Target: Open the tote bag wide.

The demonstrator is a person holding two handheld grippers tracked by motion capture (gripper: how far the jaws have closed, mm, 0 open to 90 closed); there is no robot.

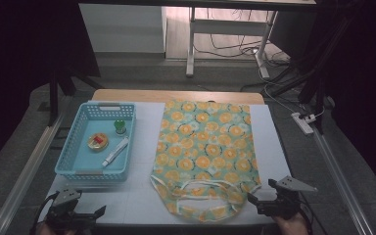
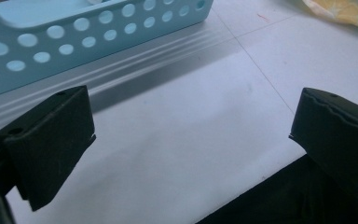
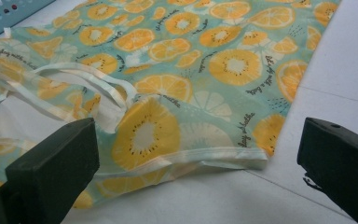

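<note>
The fruit-print bag (image 1: 205, 147) is lying flat on the white table cover (image 1: 142, 196), filling the middle of the high view, its handles at the near end toward the person and its closed bottom at the far edge. To its left a pale blue basket (image 1: 66, 161) is sitting on the same cover, holding a small green-capped bottle (image 1: 120, 127), a round yellow tin (image 1: 98, 141) and a white tube (image 1: 115, 151). The left gripper (image 1: 85, 215) is hovering at the near left corner, well apart from the bag, and the right gripper (image 1: 259, 201) is waiting just beside the bag's near right corner.

In the left gripper view, the left gripper (image 2: 191, 135) is standing released, its jaws spread wide over bare white cover with nothing between them. The basket's perforated wall (image 2: 98, 28) is running across the top, and a scrap of the bag (image 2: 345, 11) is peeking in at the upper right.

In the right gripper view, the right gripper (image 3: 198, 154) is likewise released, jaws wide apart and straddling the bag's hemmed corner (image 3: 242, 158) without touching it. The cream handle loops (image 3: 74, 79) are lying slack on the fabric.

The bag is looking thin, light and limp, so it will probably be sagging and folding once lifted rather than keeping its shape. The doubled hem at the mouth or a handle loop would seem the firmest place to pinch; a single layer risks slipping out or dragging across the smooth cover.
</note>
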